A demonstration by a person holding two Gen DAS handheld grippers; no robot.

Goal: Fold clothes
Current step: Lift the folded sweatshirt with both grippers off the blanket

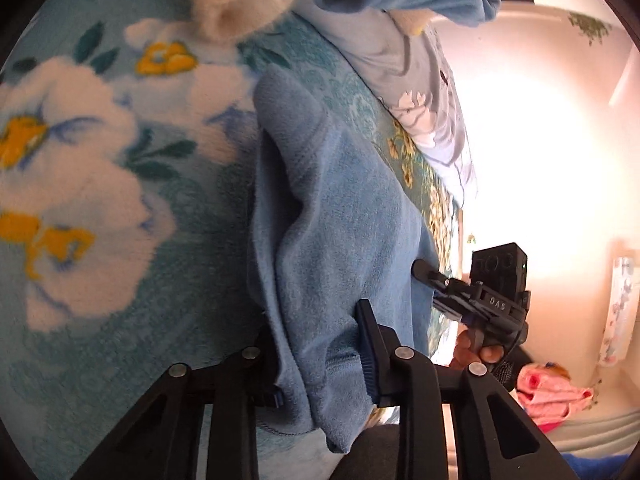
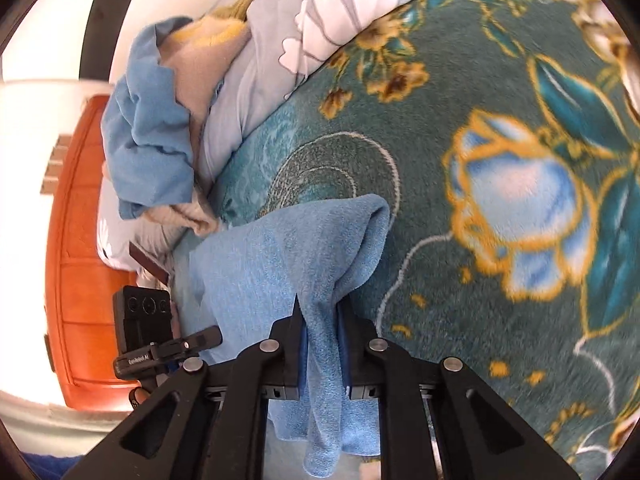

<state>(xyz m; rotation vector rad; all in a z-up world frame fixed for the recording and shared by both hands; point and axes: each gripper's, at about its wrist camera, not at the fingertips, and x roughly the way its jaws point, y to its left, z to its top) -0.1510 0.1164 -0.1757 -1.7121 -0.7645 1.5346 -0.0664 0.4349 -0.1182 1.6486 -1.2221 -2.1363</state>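
A plush teal blanket [image 2: 460,240] with blue-and-gold flowers covers the bed, its pile soft and fuzzy. At 11 o'clock in the right wrist view lies a smooth grey floral pillow [image 2: 288,36], and against it a crumpled heap of clothes [image 2: 152,148], blue knit over beige.

The blue garment [image 2: 288,264], a fine terry-like knit, drapes in long soft folds from the middle of the blanket toward 6 o'clock. The right gripper [image 2: 320,344] pinches a narrow bunched fold of it between its black fingers. The left gripper [image 1: 320,360] holds a thicker gather of the same cloth [image 1: 332,248], jaws set wider around it.

At 4 o'clock in the left wrist view sits a small folded pink cloth [image 1: 548,396].
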